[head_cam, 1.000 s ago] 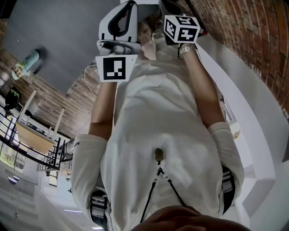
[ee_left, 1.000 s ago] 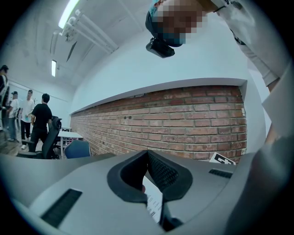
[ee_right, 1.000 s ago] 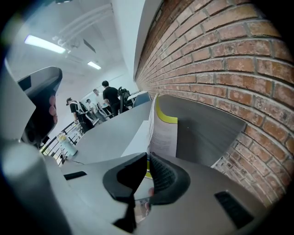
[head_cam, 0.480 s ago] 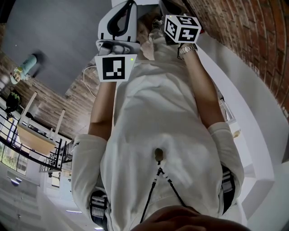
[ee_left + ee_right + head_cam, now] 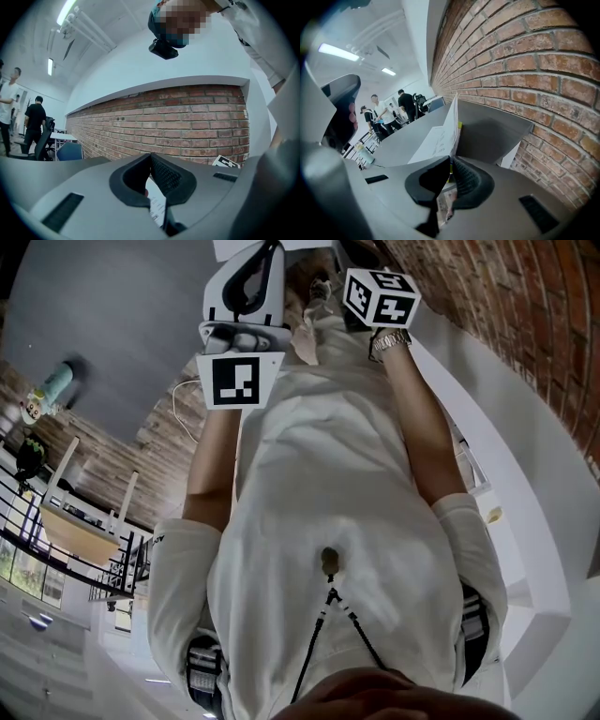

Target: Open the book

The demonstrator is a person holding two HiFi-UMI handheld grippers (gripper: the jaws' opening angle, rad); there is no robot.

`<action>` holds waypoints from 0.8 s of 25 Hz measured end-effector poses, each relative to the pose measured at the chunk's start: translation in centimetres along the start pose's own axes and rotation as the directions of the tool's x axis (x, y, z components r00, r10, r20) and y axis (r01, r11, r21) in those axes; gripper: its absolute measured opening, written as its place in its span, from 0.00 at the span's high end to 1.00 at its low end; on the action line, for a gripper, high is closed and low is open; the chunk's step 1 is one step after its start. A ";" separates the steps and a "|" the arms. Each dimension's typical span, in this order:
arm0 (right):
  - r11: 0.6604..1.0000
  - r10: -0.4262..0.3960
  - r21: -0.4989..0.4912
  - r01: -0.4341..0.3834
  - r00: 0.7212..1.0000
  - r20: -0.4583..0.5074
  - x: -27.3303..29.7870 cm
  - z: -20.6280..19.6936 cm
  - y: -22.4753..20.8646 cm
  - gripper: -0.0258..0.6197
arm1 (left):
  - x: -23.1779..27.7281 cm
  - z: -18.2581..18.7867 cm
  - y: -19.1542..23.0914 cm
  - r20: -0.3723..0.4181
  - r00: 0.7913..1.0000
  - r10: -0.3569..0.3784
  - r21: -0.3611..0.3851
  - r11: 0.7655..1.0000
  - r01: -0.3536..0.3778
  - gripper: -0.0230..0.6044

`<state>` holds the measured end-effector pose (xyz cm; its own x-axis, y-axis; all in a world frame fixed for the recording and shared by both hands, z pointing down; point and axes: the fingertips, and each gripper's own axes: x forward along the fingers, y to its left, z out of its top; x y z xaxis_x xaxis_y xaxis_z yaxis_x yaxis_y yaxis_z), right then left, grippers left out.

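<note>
The book (image 5: pixel 307 334) shows as a pale sliver between the two grippers at the top of the head view, in front of the person's white shirt. In the left gripper view my left gripper (image 5: pixel 151 157) is shut on a printed page (image 5: pixel 157 209) that runs down between its dark pads. In the right gripper view my right gripper (image 5: pixel 451 161) is shut on the book's edge. White pages (image 5: pixel 439 136) stand up beyond its pads, with a grey cover (image 5: pixel 487 129) leaning right. The rest of the book is hidden.
A red brick wall (image 5: pixel 525 61) runs close along the right. A grey tabletop (image 5: pixel 403 136) carries a small bottle (image 5: pixel 365 157) and a cable. Several people (image 5: pixel 382 112) stand far off by chairs and desks.
Both grippers keep their hold on the book. The right gripper's marker cube has drifted slightly right and up in the head view, and the background has slid a little.
</note>
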<state>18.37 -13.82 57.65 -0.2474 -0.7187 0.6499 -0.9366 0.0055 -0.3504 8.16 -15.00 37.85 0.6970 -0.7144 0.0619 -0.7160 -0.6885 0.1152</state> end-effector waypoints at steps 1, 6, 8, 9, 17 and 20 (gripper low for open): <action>1.000 -0.001 0.002 0.001 1.000 0.001 -0.1 0.0 -0.2 0.89 | 0.1 -0.1 -0.2 -0.001 1.000 -0.003 0.001 1.000 0.003 0.93; 1.000 -0.011 0.019 0.011 1.000 0.004 -0.5 -0.3 -1.7 0.89 | 0.7 -0.5 -1.3 -0.007 1.000 -0.012 0.001 1.000 0.012 0.93; 0.999 -0.023 0.029 0.023 1.000 0.003 -0.5 -0.4 -2.4 0.89 | 0.9 -0.7 -1.5 -0.013 1.000 -0.017 0.004 1.000 0.017 0.93; 0.999 -0.028 0.034 0.028 1.000 0.003 -0.5 -0.4 -2.8 0.89 | 1.0 -0.8 -1.6 -0.015 1.000 -0.018 0.005 1.000 0.018 0.93; 0.996 -0.052 0.074 0.051 0.999 0.001 -0.5 -0.8 -5.1 0.89 | 1.9 -1.4 -2.3 -0.026 0.999 -0.033 0.007 0.999 0.033 0.93; 0.994 -0.055 0.089 0.055 0.998 -0.003 -0.5 -0.8 -5.8 0.89 | 2.4 -1.5 -2.5 -0.030 0.999 -0.039 0.007 0.999 0.039 0.93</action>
<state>23.69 -12.94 59.90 -0.1961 -0.7159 0.6701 -0.9229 -0.0961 -0.3727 11.68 -14.84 39.16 0.7249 -0.6833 0.0872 -0.6887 -0.7166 0.1106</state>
